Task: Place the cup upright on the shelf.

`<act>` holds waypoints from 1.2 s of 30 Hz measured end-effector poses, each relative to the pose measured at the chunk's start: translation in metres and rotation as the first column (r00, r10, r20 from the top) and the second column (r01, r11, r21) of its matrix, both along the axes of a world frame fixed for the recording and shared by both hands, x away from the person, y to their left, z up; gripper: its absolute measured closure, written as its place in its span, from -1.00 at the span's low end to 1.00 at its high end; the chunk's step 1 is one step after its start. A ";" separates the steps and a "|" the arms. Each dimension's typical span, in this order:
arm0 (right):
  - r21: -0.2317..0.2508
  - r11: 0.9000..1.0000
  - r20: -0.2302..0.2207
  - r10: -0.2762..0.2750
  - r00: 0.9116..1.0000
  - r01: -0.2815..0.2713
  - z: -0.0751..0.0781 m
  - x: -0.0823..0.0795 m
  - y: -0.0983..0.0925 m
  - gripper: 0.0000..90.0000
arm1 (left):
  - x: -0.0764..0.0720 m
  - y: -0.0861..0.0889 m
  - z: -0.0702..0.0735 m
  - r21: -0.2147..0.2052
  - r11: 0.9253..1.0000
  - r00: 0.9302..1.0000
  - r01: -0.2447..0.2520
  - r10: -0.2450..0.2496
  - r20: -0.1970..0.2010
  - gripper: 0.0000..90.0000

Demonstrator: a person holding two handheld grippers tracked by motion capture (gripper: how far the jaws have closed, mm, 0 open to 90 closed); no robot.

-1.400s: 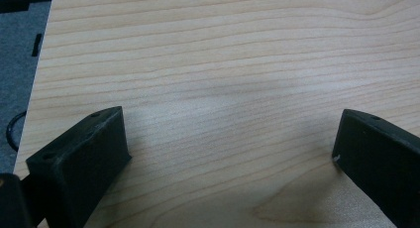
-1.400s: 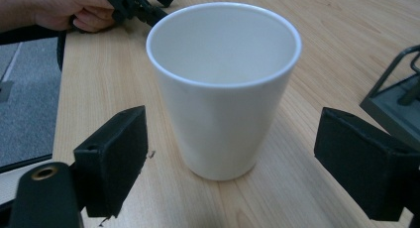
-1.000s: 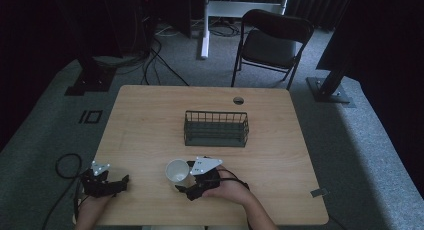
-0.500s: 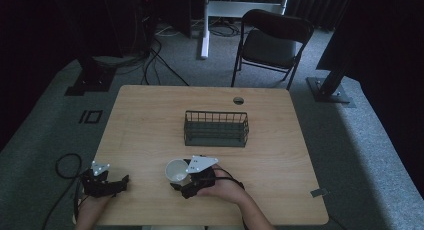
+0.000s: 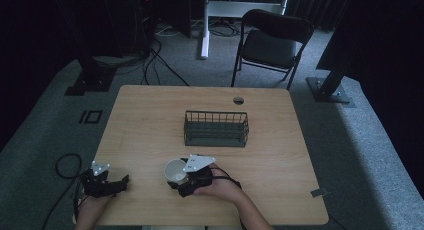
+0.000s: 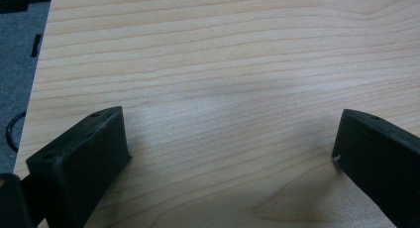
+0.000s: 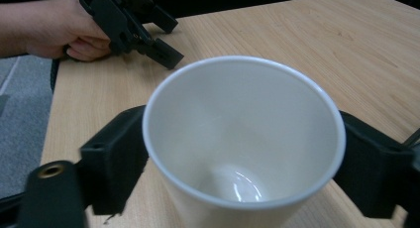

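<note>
Right gripper (image 7: 237,153) straddles white cup (image 7: 242,139) at near table (image 5: 150,120) edge, one jaw each side of cup wall, touching or nearly so; looks like pinch, firm grip not certain. Cup upright, mouth up, empty. Left gripper (image 6: 233,153) spread wide, nothing between jaws, resting well left of cup (image 5: 176,170), near table corner. Wire basket (image 5: 216,128) beyond cup, toward table middle, slightly right. Right gripper nearer cup; likely move: lift, carry forward to basket.

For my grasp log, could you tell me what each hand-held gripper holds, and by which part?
The right hand-held gripper clasps the white cup by its side walls, below the rim. The left hand-held gripper holds nothing.
</note>
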State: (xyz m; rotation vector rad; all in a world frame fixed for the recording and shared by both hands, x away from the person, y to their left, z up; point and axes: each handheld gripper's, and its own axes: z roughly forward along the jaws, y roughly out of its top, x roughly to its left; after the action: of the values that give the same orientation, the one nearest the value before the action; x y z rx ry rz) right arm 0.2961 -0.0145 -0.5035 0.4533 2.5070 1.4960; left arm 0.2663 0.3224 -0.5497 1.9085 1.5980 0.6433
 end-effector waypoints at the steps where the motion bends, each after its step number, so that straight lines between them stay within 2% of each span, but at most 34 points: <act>1: -0.003 1.000 0.004 -0.003 1.000 0.003 0.000 0.000 0.000 -0.59 | 0.000 0.000 0.000 0.000 1.000 1.000 0.000 0.000 0.000 -0.98; 5: 0.005 1.000 -0.004 0.003 1.000 -0.003 -0.001 -0.002 0.003 -0.58 | 0.000 0.000 0.000 0.000 1.000 1.000 0.000 0.000 0.000 -0.98; 9: -0.011 1.000 0.010 0.007 1.000 -0.007 0.001 -0.001 0.004 -0.57 | 0.000 0.000 0.000 0.000 1.000 1.000 0.000 0.000 0.000 -0.98; 11: -0.001 1.000 0.004 0.006 1.000 -0.006 0.003 -0.001 0.004 -0.57 | 0.000 0.000 0.000 0.000 1.000 1.000 0.000 0.000 0.000 -0.98; 23: 0.024 1.000 0.034 -0.004 0.999 0.003 0.029 0.003 0.000 -0.57 | 0.000 0.000 0.000 0.000 1.000 1.000 0.000 0.000 0.000 -0.98; 25: 0.044 0.999 0.036 -0.017 0.999 0.016 0.036 0.004 -0.001 -0.57 | 0.000 0.000 0.000 0.000 1.000 1.000 0.000 0.000 0.000 -0.98; 31: 0.060 0.997 0.043 -0.045 0.998 0.042 0.049 0.009 -0.003 -0.57 | 0.000 0.000 0.000 0.000 1.000 1.000 0.000 0.000 -0.001 -0.98; 36: 0.116 0.988 0.056 -0.111 0.992 0.104 0.065 0.013 -0.003 -0.57 | 0.000 0.000 0.000 0.002 1.000 1.000 0.001 -0.001 0.000 -0.98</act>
State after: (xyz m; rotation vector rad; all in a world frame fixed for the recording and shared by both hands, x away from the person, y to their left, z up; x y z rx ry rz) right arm 0.3095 -0.0174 -0.4384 0.5419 2.3202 1.5909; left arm 0.2663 0.3225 -0.5496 1.9104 1.5973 0.6442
